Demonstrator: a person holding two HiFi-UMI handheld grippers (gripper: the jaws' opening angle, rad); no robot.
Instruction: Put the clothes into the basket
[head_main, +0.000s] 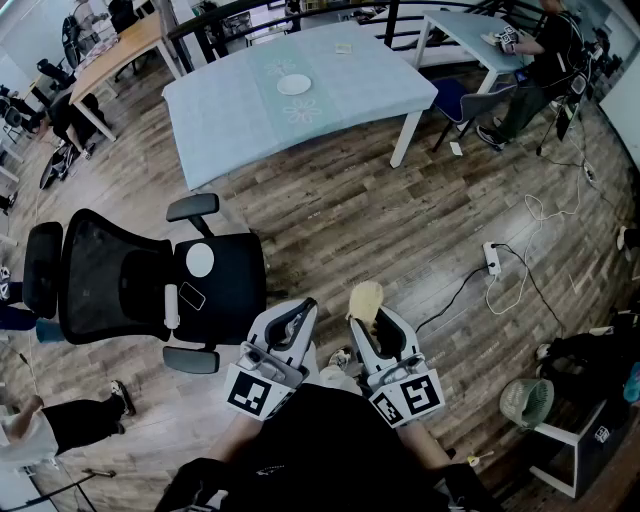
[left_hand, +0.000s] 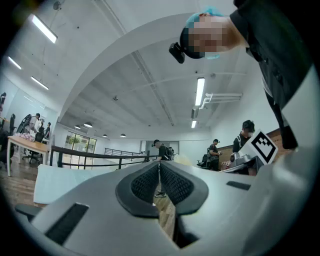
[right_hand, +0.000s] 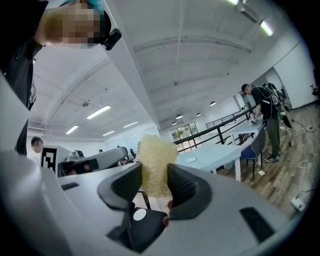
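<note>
Right gripper (right_hand: 154, 181) pinches a pale yellow fluffy cloth (right_hand: 156, 165) between its dark pads, and the tuft stands up past the tips. Left gripper (left_hand: 160, 181) has its jaws pressed together with nothing between them. From the head view both are held side by side close to the person's body, above a wooden floor (head_main: 400, 215). A black office chair (head_main: 150, 285) stands just to their left, and a table with a pale blue cover (head_main: 230, 105) lies farther ahead. A green basket (head_main: 527, 402) sits low at the right, well apart from the cloth.
</note>
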